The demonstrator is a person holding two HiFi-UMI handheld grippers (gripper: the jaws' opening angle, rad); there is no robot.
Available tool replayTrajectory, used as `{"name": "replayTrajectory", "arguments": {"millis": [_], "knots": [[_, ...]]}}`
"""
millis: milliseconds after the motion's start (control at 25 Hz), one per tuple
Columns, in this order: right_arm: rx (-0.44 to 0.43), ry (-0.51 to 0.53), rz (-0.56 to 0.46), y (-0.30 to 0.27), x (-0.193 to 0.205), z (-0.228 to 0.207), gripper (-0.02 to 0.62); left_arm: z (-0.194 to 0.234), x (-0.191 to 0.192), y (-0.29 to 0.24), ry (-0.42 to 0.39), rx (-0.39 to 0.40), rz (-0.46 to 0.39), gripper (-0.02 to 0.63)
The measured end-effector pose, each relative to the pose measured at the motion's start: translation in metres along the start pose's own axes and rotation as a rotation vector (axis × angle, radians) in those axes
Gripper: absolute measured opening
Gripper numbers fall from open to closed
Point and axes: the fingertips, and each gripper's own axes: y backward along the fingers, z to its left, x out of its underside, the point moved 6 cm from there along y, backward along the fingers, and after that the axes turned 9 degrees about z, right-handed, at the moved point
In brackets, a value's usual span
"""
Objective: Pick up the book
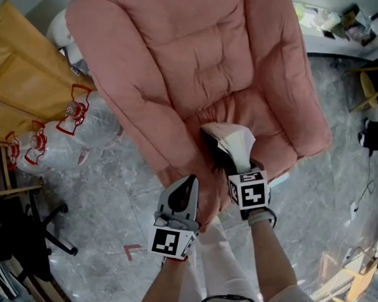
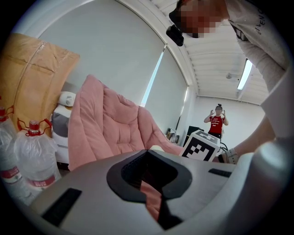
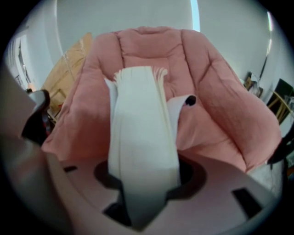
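Over pink armchair (image 1: 202, 50), book (image 1: 232, 140) extends along right claw (image 1: 229, 161).

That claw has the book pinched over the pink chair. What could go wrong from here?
1. The right gripper clamps the book at one end only, and the pages fan open at the far end, so it might slip or sag.
2. One leaf curls out sideways and could crease.
3. The left gripper is shut and away from the book, so nothing backs up the grip. A drop would likely land on the pink chair.
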Motion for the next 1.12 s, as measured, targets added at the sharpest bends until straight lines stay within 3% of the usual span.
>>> {"name": "replayTrajectory", "arguments": {"millis": [560, 840, 1120], "knots": [[0.030, 0.075, -0.041, 0.010, 0.001, 0.009, 0.176, -0.001, 0.002, -0.002, 0.000, 0.003, 0.007, 0.015], [0.028, -0.003, -0.067, 0.024, 0.002, 0.005, 0.175, -0.002, -0.001, -0.001, -0.023, 0.019, -0.005, 0.015], [-0.013, -0.161, -0.105, 0.039, 0.005, -0.006, 0.175, -0.009, -0.009, -0.002, -0.008, 0.035, -0.003, 0.015]]}}
